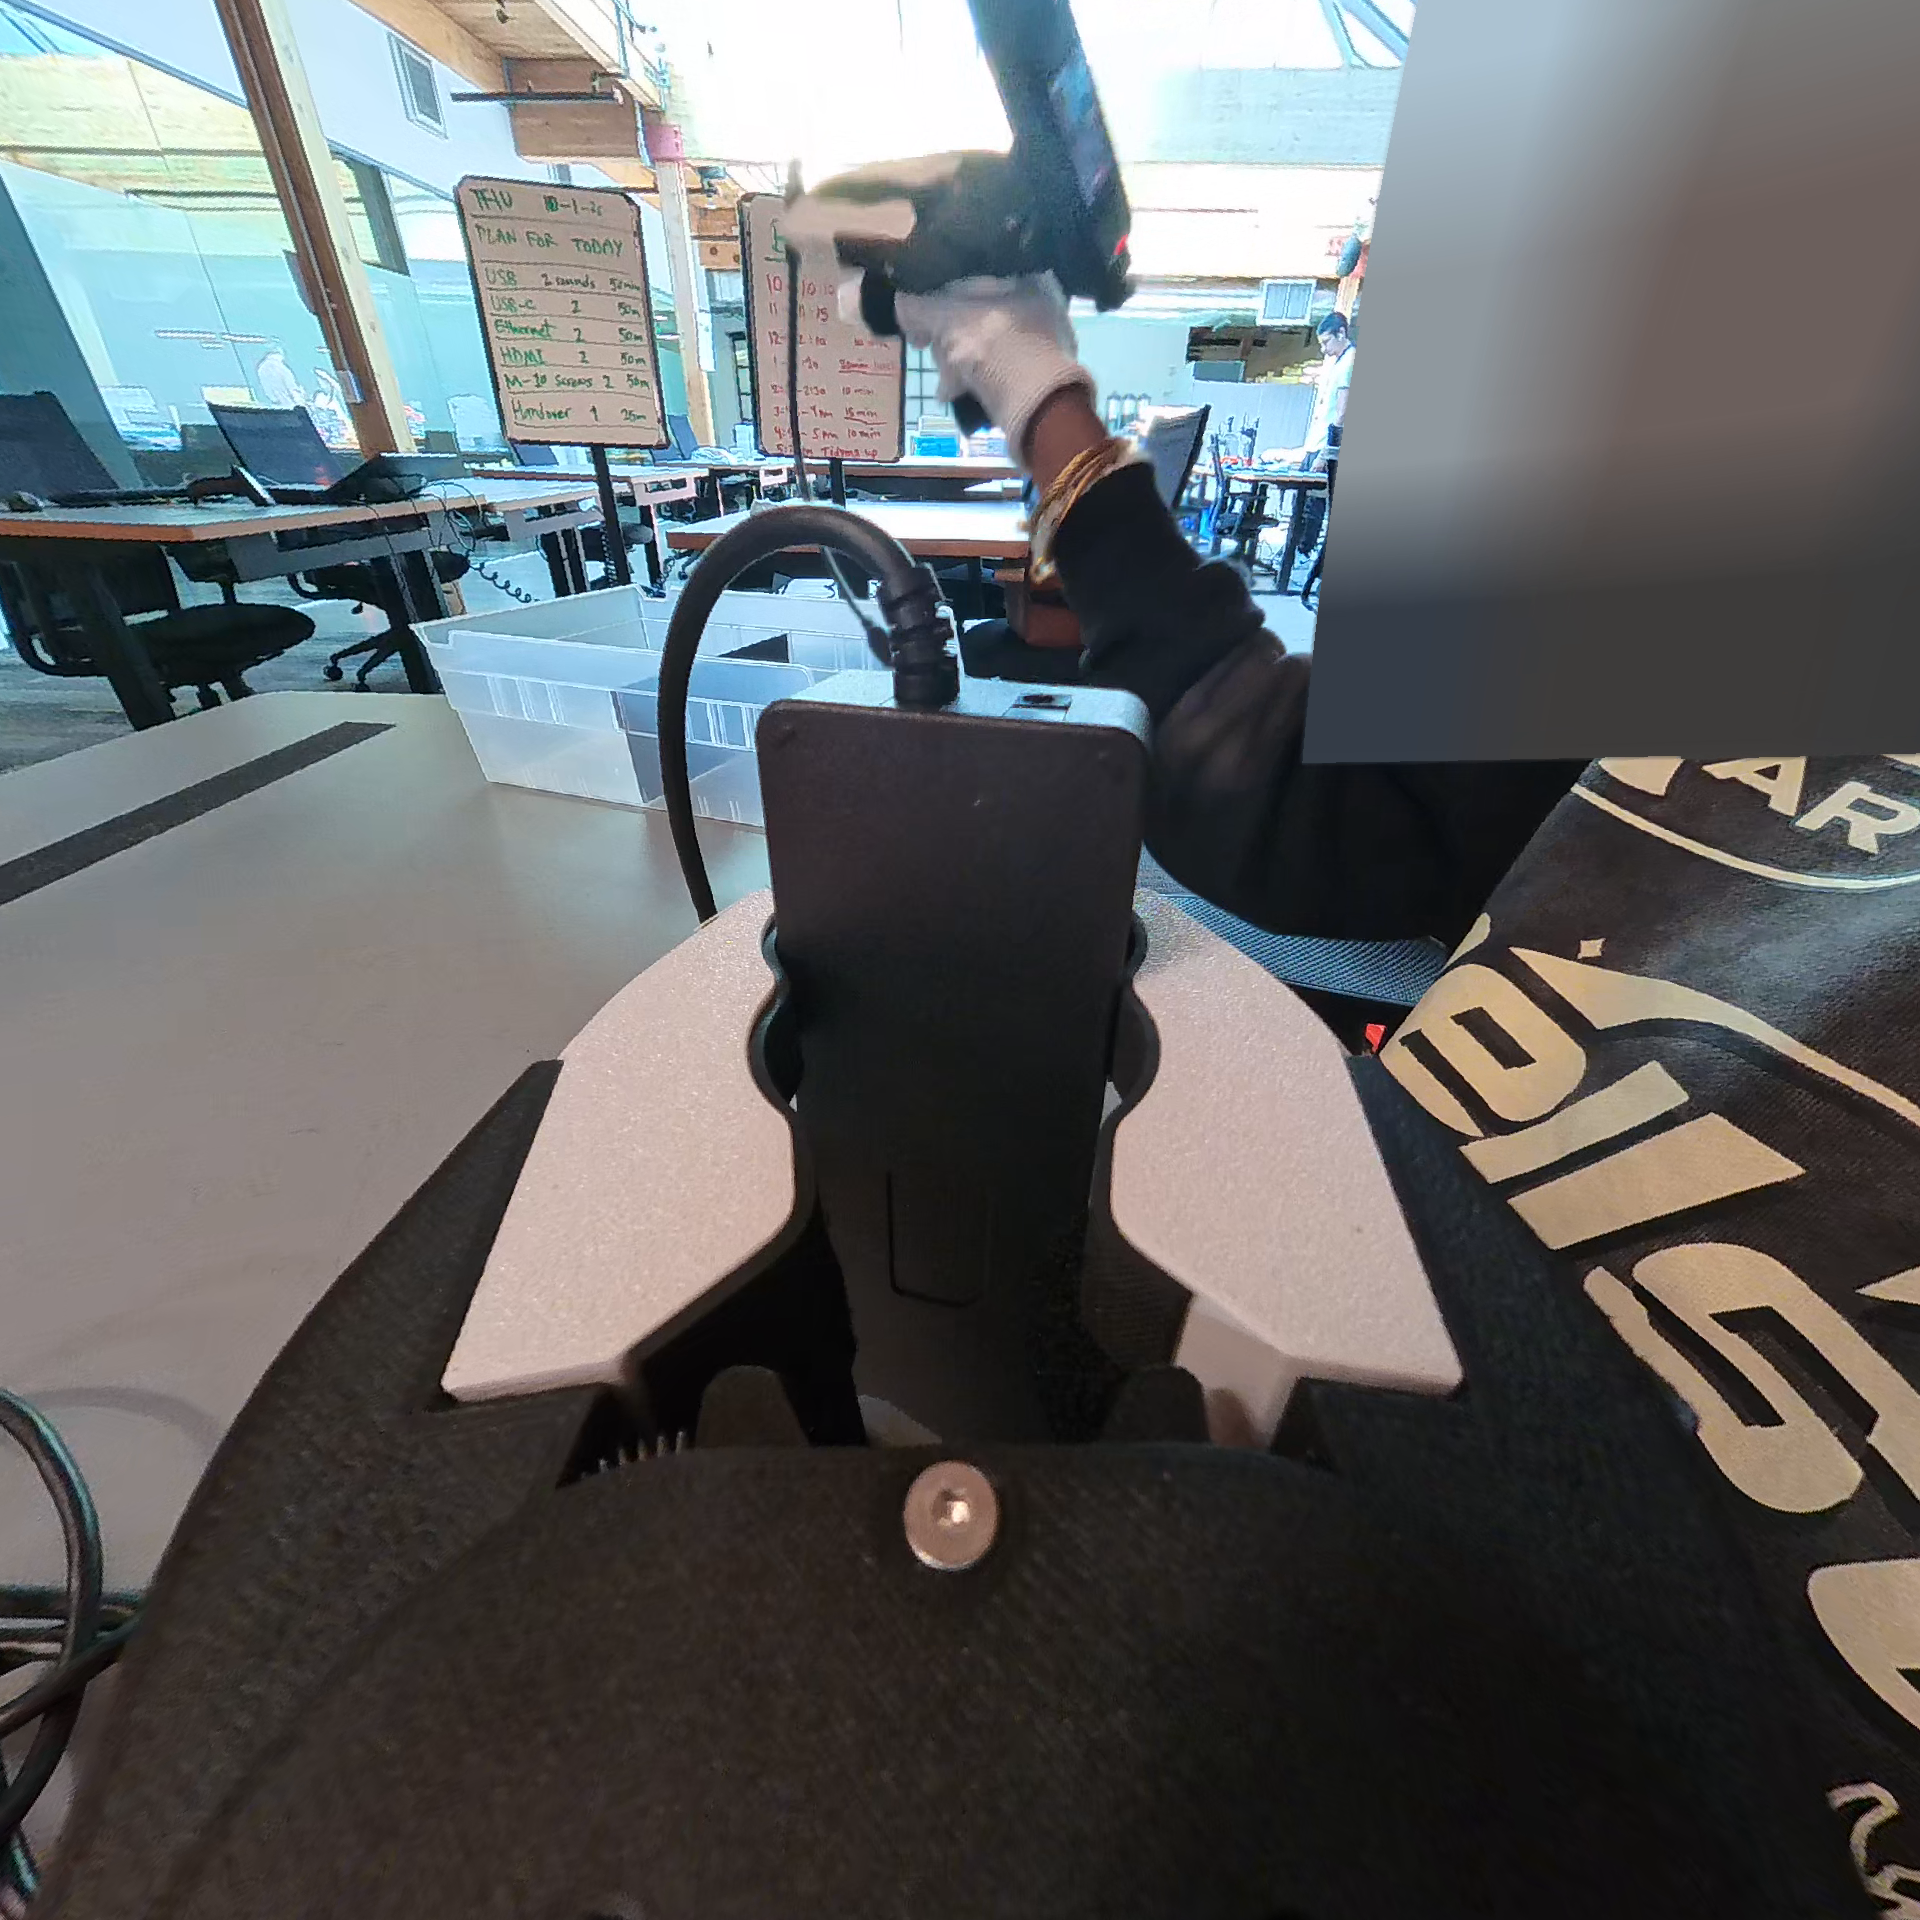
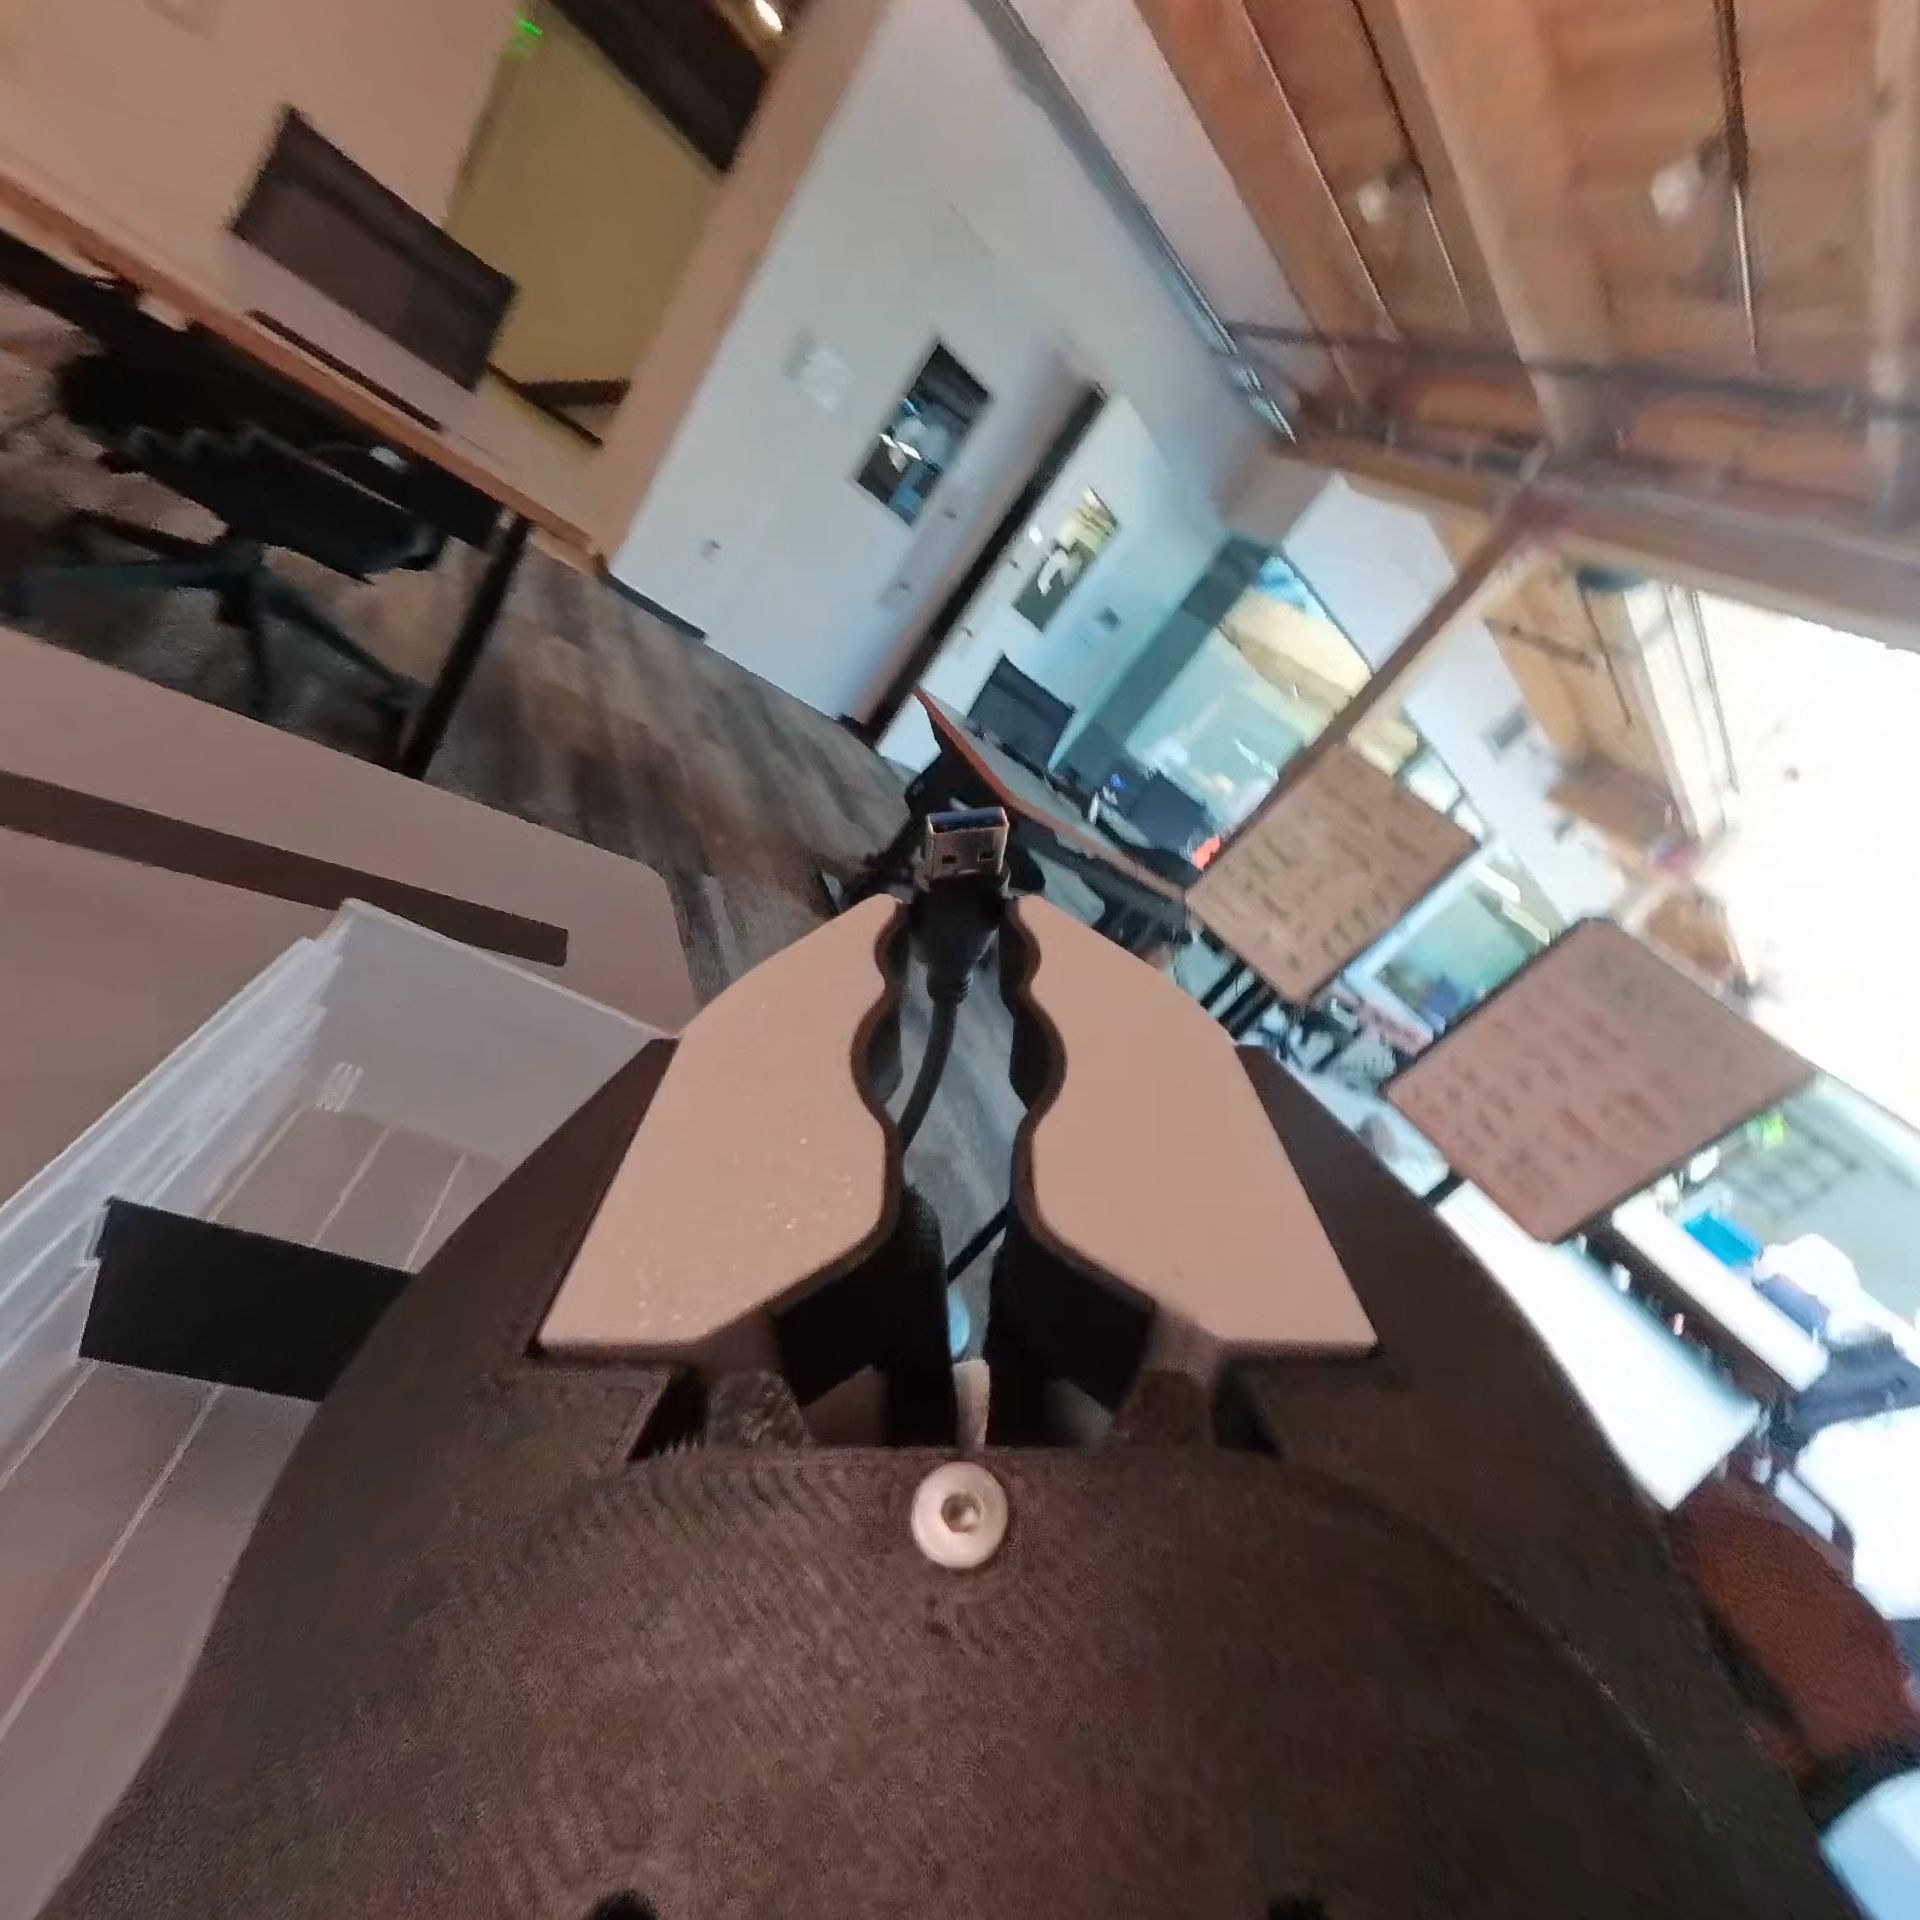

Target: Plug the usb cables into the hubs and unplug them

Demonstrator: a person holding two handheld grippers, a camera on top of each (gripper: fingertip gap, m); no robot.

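Observation:
My left gripper [image 1: 951, 935] is shut on a black USB hub [image 1: 951, 935] and holds it upright above the grey table [image 1: 260, 987]. The hub's own black cable [image 1: 727, 582] loops out of its top end. A free port [image 1: 1042, 703] shows on that top end. My right gripper [image 2: 954, 914] is shut on a black USB cable [image 2: 930, 1070] just behind its plug. The silver plug [image 2: 966, 836] sticks out past the fingertips. In the left wrist view the right gripper [image 1: 852, 223] is raised high above the hub, held by a white-gloved hand [image 1: 987, 343], blurred.
A clear plastic bin [image 1: 561, 675] stands on the table behind the hub; it also shows in the right wrist view [image 2: 208, 1195]. Loose black cables [image 1: 52, 1558] lie at the table's left front. Two whiteboards on stands [image 1: 561, 312] and office desks fill the background. The person's dark shirt [image 1: 1662, 1247] is at right. About 50 cm separates my left fingertips from my right.

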